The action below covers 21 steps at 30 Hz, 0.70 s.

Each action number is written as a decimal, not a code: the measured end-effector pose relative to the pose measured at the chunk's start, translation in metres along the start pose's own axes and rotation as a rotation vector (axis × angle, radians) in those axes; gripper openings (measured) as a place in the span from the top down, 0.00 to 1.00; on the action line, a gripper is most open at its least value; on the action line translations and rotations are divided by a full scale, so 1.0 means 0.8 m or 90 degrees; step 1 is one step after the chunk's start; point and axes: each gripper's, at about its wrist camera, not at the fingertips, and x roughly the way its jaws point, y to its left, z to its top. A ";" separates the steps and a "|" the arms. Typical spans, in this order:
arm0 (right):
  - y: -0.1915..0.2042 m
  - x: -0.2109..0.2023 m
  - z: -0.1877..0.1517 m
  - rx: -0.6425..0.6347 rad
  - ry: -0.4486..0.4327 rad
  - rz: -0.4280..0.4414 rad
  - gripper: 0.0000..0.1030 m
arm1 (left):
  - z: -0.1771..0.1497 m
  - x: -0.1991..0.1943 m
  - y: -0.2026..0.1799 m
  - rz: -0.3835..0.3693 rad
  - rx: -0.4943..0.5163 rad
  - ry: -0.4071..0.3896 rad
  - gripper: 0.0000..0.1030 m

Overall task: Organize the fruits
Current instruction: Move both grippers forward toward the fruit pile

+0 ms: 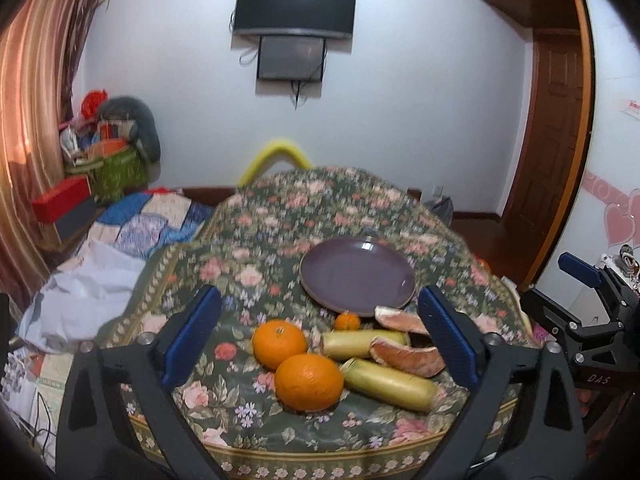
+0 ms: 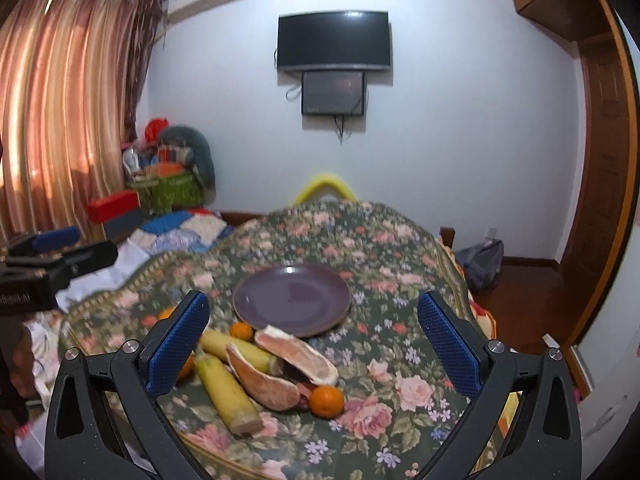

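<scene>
While the left hand-held gripper (image 1: 320, 336) hangs released over the table's (image 1: 280, 216) near edge, two oranges (image 1: 309, 382), one mandarin (image 1: 347, 321), two banana pieces (image 1: 390, 384) and two pomelo wedges (image 1: 406, 356) lie before one purple plate (image 1: 356, 276). From the right wrist, the right hand-held gripper (image 2: 314, 346) gapes empty; two mandarins (image 2: 327, 401) show, perhaps more behind.

Purple plate (image 1: 357, 276) on a dark green, pink-rose floral tablecloth (image 1: 280, 216); orange oranges (image 1: 309, 382), pale yellow-green bananas (image 1: 390, 384), pink pomelo wedges (image 2: 296, 354).
</scene>
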 end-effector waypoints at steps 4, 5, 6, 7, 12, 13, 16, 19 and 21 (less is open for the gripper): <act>0.002 0.022 -0.015 -0.017 0.040 -0.009 0.00 | -0.017 0.025 0.007 0.003 0.003 0.045 0.19; 0.002 0.027 -0.021 -0.019 0.052 -0.006 0.00 | -0.019 0.030 0.007 0.003 0.004 0.054 0.20; 0.002 0.030 -0.022 -0.019 0.059 -0.002 0.00 | -0.024 0.035 0.008 0.004 0.006 0.066 0.21; 0.002 0.034 -0.025 -0.018 0.070 0.006 0.00 | -0.027 0.038 0.008 0.004 0.007 0.074 0.22; 0.009 0.052 -0.037 -0.001 0.113 0.050 0.09 | -0.047 0.055 0.013 -0.008 0.006 0.125 0.25; 0.009 0.055 -0.039 0.006 0.122 0.063 0.12 | -0.050 0.060 0.014 -0.009 0.005 0.132 0.25; 0.011 0.064 -0.045 0.020 0.141 0.090 0.19 | -0.063 0.071 0.017 -0.014 0.001 0.158 0.25; 0.015 0.070 -0.051 0.028 0.158 0.100 0.33 | -0.072 0.084 0.021 -0.020 -0.007 0.185 0.25; 0.014 0.075 -0.053 0.042 0.169 0.123 0.39 | -0.077 0.091 0.021 -0.022 -0.008 0.195 0.25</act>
